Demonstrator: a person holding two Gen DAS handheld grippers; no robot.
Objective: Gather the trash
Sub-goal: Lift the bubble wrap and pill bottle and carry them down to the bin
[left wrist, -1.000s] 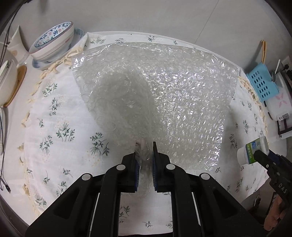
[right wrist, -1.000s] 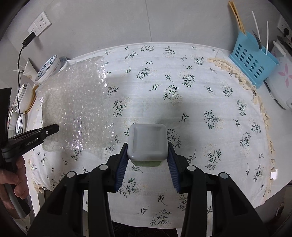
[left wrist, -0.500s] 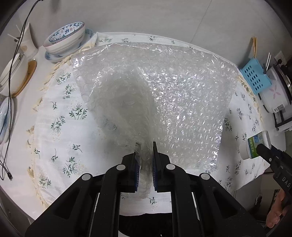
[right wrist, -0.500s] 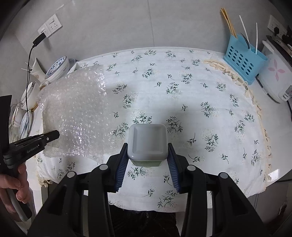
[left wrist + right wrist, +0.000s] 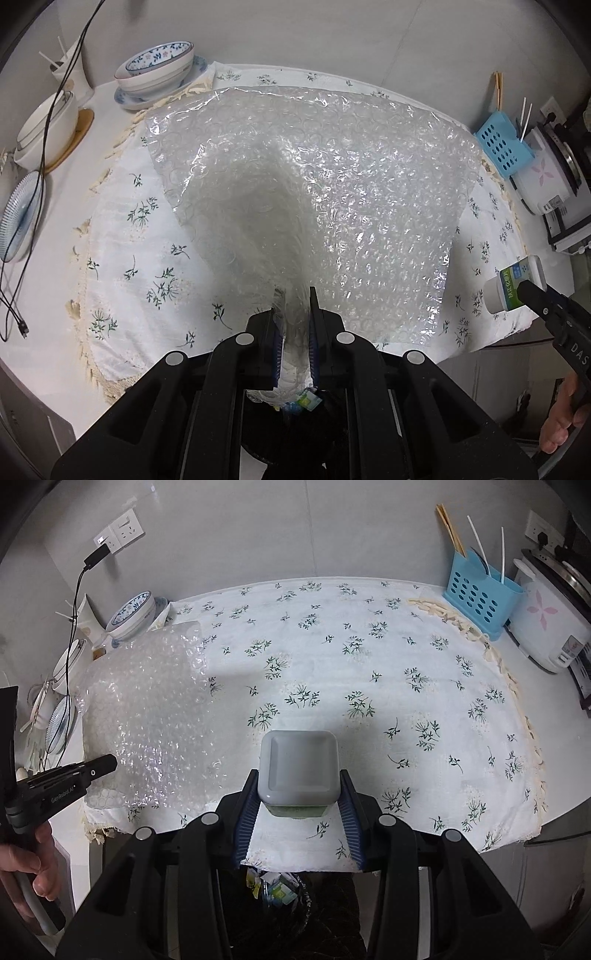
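A big sheet of clear bubble wrap [image 5: 332, 192] hangs from my left gripper [image 5: 293, 295], which is shut on a bunched corner of it; the sheet spreads over the floral tablecloth [image 5: 129, 236]. In the right wrist view the same bubble wrap [image 5: 147, 716] lies at the left, with the left gripper [image 5: 107, 764] at its near edge. My right gripper [image 5: 299, 794] is shut on a small white bottle [image 5: 298, 768] with a square cap and green label. The bottle [image 5: 513, 284] also shows at the right of the left wrist view. A dark trash bin [image 5: 280, 897] with wrappers inside sits below the table's front edge.
Patterned bowls [image 5: 155, 74], white bowls [image 5: 44, 125] and a striped plate [image 5: 22, 218] stand at the left with a black cable [image 5: 40, 155]. A blue utensil holder [image 5: 480, 598] and a white rice cooker [image 5: 546, 624] stand at the right. A hand [image 5: 26, 864] holds the left gripper.
Both grippers have drawn back toward the table's front edge with their loads. The bubble wrap has been dragged along, and the trash bin below has come into view.
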